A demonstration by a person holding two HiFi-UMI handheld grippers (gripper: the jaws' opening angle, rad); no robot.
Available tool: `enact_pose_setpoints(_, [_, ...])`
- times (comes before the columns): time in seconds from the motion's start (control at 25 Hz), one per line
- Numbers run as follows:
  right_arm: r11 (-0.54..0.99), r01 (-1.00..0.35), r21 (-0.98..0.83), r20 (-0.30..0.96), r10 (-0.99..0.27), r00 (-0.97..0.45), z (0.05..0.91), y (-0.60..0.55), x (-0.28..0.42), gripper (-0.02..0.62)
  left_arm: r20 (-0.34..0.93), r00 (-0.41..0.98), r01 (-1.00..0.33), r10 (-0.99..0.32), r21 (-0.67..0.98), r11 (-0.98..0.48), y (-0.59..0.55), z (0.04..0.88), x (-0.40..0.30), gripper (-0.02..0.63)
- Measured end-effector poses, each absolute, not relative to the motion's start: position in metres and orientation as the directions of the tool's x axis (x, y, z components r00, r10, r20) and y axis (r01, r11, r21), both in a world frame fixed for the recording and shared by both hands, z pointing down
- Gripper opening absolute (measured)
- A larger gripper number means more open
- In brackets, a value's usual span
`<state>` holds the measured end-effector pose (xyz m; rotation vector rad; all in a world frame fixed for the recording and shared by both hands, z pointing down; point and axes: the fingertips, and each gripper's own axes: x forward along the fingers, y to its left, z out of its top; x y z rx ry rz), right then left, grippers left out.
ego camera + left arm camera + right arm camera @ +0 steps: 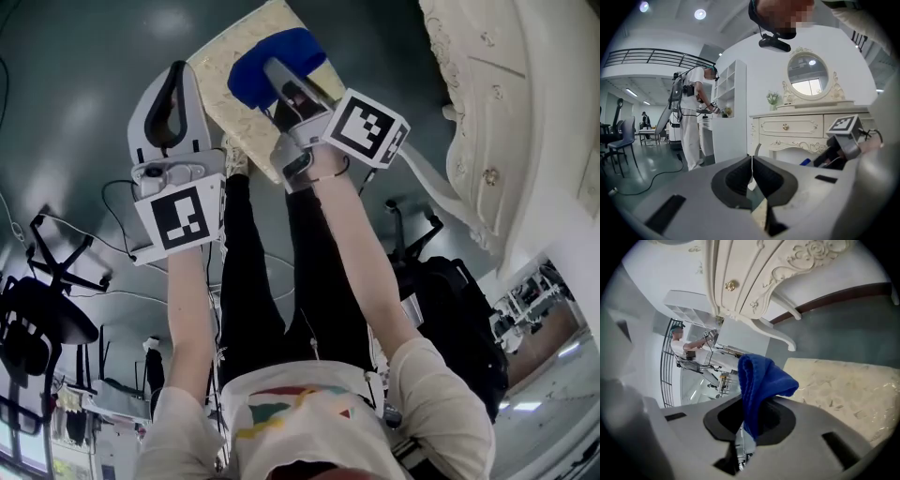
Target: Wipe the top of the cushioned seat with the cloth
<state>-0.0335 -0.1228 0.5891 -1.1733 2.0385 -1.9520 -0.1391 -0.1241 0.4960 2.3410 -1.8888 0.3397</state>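
Note:
The cushioned seat (pixel 220 56) has a cream patterned top and lies ahead of both grippers; the right gripper view shows it at the right (pixel 843 385). A blue cloth (pixel 267 66) rests bunched on it. My right gripper (pixel 281 84) is shut on the cloth (pixel 757 385), which stands up out of the jaws in a fold, with the gripper (pixel 750 427) above the seat's near edge. The left gripper (pixel 176 80) hovers off the seat's left edge, its jaws (pixel 751 173) closed together on nothing.
A white carved dressing table (pixel 506 112) with a mirror (pixel 807 75) stands close to the right of the seat. A person in white (pixel 691 122) works at a white shelf unit behind. Black chairs (pixel 37 319) and floor cables lie to the left.

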Motion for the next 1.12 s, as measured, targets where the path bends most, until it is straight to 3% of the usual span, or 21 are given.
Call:
enact_pose_setpoints(0.44, [-0.146, -0.466, -0.873, 0.465, -0.541, -0.701, 0.645, -0.149, -0.094, 0.035, 0.277, 0.13, -0.987, -0.952, -0.052, -0.15, -0.105, 0.503, -0.191, 0.006])
enact_pose_setpoints(1.12, [-0.21, -0.64, -0.739, 0.651, -0.467, -0.598, 0.708, -0.153, -0.084, 0.035, 0.267, 0.158, -0.984, -0.951, -0.041, -0.175, -0.101, 0.501, -0.198, 0.006])
